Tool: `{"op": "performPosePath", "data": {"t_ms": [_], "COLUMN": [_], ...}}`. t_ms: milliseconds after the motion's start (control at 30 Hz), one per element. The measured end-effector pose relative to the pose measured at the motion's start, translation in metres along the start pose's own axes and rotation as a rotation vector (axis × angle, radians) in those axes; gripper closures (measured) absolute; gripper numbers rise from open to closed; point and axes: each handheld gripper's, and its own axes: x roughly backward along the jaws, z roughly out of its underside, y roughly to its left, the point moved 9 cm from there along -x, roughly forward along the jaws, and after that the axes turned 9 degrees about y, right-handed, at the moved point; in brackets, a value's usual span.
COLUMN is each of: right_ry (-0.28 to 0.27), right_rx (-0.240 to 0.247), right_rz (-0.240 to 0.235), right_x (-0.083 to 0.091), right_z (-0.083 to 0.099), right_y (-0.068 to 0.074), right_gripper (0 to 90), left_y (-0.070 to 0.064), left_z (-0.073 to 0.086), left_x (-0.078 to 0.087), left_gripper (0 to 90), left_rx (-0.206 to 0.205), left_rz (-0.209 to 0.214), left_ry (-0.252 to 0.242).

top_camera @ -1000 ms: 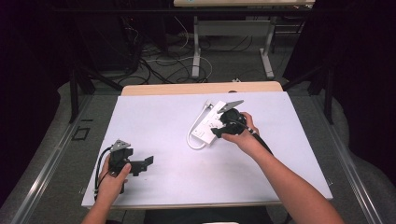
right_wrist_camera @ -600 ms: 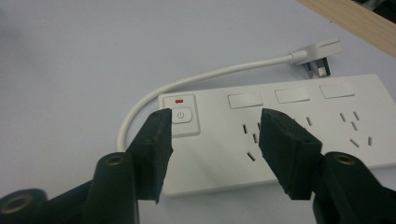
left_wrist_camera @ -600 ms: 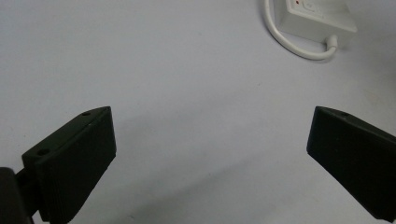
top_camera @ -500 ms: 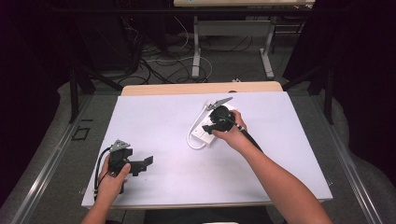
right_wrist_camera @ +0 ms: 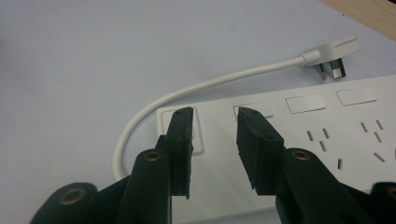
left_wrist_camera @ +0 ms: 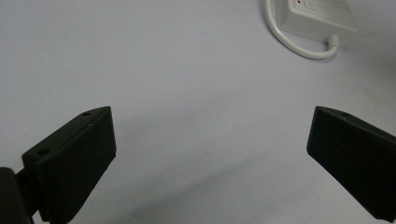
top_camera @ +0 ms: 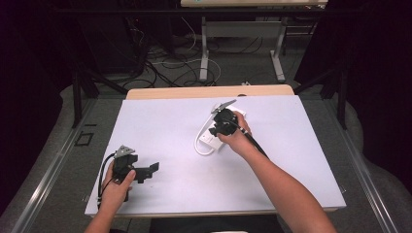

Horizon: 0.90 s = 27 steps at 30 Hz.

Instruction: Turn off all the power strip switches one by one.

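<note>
Right gripper (right_wrist_camera: 212, 140) poised over power strip (right_wrist_camera: 299, 135), jaws narrowly parted, nothing gripped (switch just beyond tips, likely to press). Left gripper (left_wrist_camera: 210, 158) idle, jaws wide, nothing between.

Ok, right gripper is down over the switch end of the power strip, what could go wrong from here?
The right gripper stands partly open over the power strip, one tip on the big switch; pressing could straddle it or hit a neighbouring button. The strip lies loose on the table, so it may slide. The left gripper rests far away, unable to steady it.
</note>
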Motion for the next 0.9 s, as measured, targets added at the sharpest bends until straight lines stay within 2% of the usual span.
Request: {"op": "performPosePath", "data": {"t_ms": [33, 200, 267, 300, 400, 467, 500, 533, 567, 633, 667, 767, 800, 833, 900], "right_ry": [0.025, 0.018, 0.039, 0.014, 0.019, 0.027, 0.025, 0.054, 0.022, 0.041, 0.025, 0.034, 0.017, 0.066, 0.064], "right_rx": [-0.015, -0.015, -0.024, -0.031, -0.04, -0.061, -0.045, -0.048, -0.048, -0.066, -0.039, -0.037, -0.031, -0.028, -0.033], "right_rz": [0.006, 0.016, -0.005, -0.008, -0.013, -0.02, -0.025, -0.03, -0.027, -0.03, -0.03, -0.03, -0.035, -0.034, -0.031], "right_x": [-0.001, -0.005, -0.005, -0.007, -0.008, -0.01, -0.011, -0.01, -0.013, -0.014, -0.015, -0.017, -0.019, -0.017, -0.02], "right_z": [0.002, 0.002, 0.004, 0.002, 0.002, 0.003, 0.003, 0.005, 0.002, 0.003, 0.002, 0.002, 0.001, 0.004, 0.004], "right_y": [-0.001, -0.003, -0.002, -0.003, -0.002, 0.001, 0.001, 0.002, 0.002, 0.005, 0.004, 0.005, 0.006, 0.007, 0.007], "right_gripper": [69.9, 74.6, 78.2, 79.2, 81.5, 86.5, 87.9, 89.3, 89.9, 90.0, 90.0, 90.0, 90.0, 90.0, 90.0], "left_y": [0.0, 0.0, 0.0, 0.0, 0.0, 0.0, 0.0, 0.0, 0.0, 0.0, 0.0, 0.001, 0.001, 0.001, 0.0], "left_z": [0.0, 0.0, 0.0, 0.0, 0.0, 0.0, 0.0, 0.0, 0.0, 0.0, 0.0, 0.0, 0.0, 0.0, 0.001], "left_x": [0.0, 0.0, -0.001, -0.001, -0.001, -0.001, -0.001, -0.001, -0.001, -0.001, -0.001, -0.001, -0.001, -0.001, -0.001], "left_gripper": [1.3, 1.4, 1.3, 1.4, 1.4, 1.4, 1.4, 1.4, 1.4, 1.4, 1.4, 1.4, 1.4, 1.4, 1.4], "left_rx": [0.0, 0.001, 0.001, 0.001, 0.001, 0.002, 0.003, 0.003, 0.002, 0.002, 0.002, 0.002, 0.002, 0.002, 0.002], "left_rz": [0.0, -0.001, -0.002, -0.002, -0.001, -0.001, -0.001, -0.001, 0.0, 0.0, 0.0, -0.001, 0.0, 0.0, 0.0], "left_ry": [0.0, 0.001, 0.002, 0.002, 0.003, 0.003, 0.003, 0.003, 0.002, 0.003, 0.003, 0.003, 0.002, 0.002, 0.004]}}
